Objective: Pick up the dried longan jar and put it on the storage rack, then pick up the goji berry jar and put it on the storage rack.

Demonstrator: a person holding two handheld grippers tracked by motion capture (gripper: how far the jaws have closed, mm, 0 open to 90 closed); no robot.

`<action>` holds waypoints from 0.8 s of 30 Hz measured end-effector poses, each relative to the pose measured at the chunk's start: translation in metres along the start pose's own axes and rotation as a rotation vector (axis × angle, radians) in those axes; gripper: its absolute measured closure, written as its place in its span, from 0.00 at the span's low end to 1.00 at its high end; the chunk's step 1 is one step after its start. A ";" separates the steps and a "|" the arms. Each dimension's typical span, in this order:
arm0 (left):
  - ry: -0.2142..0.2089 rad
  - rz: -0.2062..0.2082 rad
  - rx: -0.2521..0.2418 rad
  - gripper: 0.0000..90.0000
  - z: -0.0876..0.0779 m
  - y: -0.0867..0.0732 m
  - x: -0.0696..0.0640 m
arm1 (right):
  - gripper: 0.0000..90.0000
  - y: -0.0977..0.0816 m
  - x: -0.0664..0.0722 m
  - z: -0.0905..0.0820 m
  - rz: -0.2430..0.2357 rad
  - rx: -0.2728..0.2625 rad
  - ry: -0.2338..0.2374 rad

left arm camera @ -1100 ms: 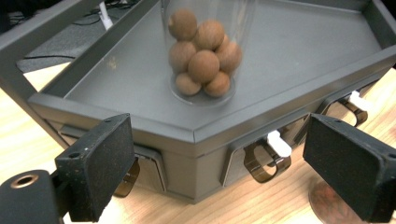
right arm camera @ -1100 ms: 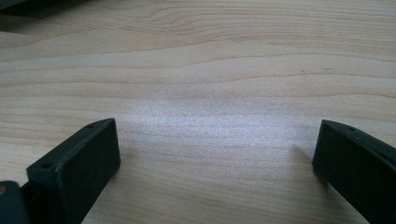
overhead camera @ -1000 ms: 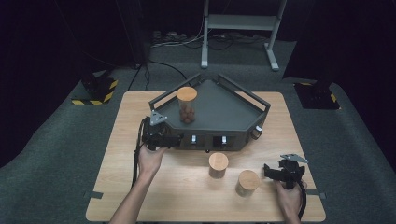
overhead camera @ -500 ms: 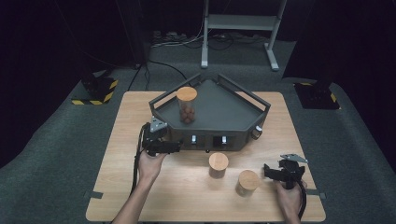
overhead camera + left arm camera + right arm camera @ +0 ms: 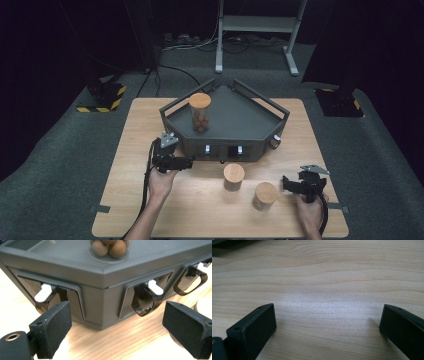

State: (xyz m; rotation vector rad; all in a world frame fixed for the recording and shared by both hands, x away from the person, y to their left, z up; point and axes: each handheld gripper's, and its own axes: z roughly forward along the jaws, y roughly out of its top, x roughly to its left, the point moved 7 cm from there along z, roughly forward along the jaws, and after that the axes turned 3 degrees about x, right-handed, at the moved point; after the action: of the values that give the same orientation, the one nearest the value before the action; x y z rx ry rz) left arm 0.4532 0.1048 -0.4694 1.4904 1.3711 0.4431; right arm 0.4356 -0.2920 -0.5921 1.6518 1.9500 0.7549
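A dark grey angular box [image 5: 227, 132] stands at the middle of the wooden table [image 5: 130, 135]. On its top is a clear jar [image 5: 200, 112] with a wooden lid and brown balls [image 5: 110, 246] inside. My left gripper [image 5: 188, 162] hangs open just off the box's front left corner, jaws pointing right. In the left gripper view the left gripper [image 5: 118, 320] faces that corner, with nothing between its pads. My right gripper [image 5: 286, 183] rests low at the table's near right, open, and the right gripper [image 5: 328, 320] has bare wood between its jaws.
Two jars with wooden lids stand in front of the box, one [image 5: 234, 176] near the middle and one [image 5: 265, 195] close to the right gripper. White levers [image 5: 45, 292] [image 5: 155, 287] and dark translucent handles [image 5: 143, 303] line the box front. A metal stand [image 5: 260, 30] is beyond the table.
My left gripper has sunk and come toward the near side, from beside the box's left wall to its front left corner. The right gripper has stayed put.
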 end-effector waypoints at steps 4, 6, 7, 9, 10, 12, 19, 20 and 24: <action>0.001 0.006 0.003 0.09 0.001 -0.006 0.000 | 0.00 0.000 0.000 0.000 0.000 0.000 0.000; 0.005 0.011 0.004 0.09 0.002 -0.008 0.000 | 0.00 0.000 0.000 0.000 0.000 0.000 -0.002; 0.006 0.012 0.004 0.09 0.002 -0.009 0.000 | 0.00 0.000 0.000 0.000 0.001 0.000 -0.002; 0.006 0.010 0.005 0.09 0.003 -0.011 0.001 | 0.00 0.000 0.000 0.000 0.000 0.000 -0.002; 0.006 0.006 0.005 0.09 0.004 -0.013 0.001 | 0.00 0.000 0.000 0.000 0.000 0.000 -0.002; 0.006 0.004 0.008 0.09 0.006 -0.015 0.001 | 0.00 0.000 0.000 0.000 0.000 0.000 -0.002; 0.006 0.000 0.011 0.09 0.010 -0.020 -0.001 | 0.00 0.000 0.000 0.000 0.001 0.000 -0.002; 0.006 0.003 0.014 0.09 0.010 -0.021 -0.001 | 0.00 0.000 0.000 0.000 0.001 0.000 -0.002; 0.005 0.006 0.013 0.09 0.012 -0.022 -0.002 | 0.00 0.000 0.000 0.000 0.001 0.000 -0.002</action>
State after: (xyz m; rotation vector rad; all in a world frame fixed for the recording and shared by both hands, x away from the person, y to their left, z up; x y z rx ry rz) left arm 0.4509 0.0939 -0.4919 1.5051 1.3759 0.4431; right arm 0.4356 -0.2920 -0.5921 1.6524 1.9483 0.7536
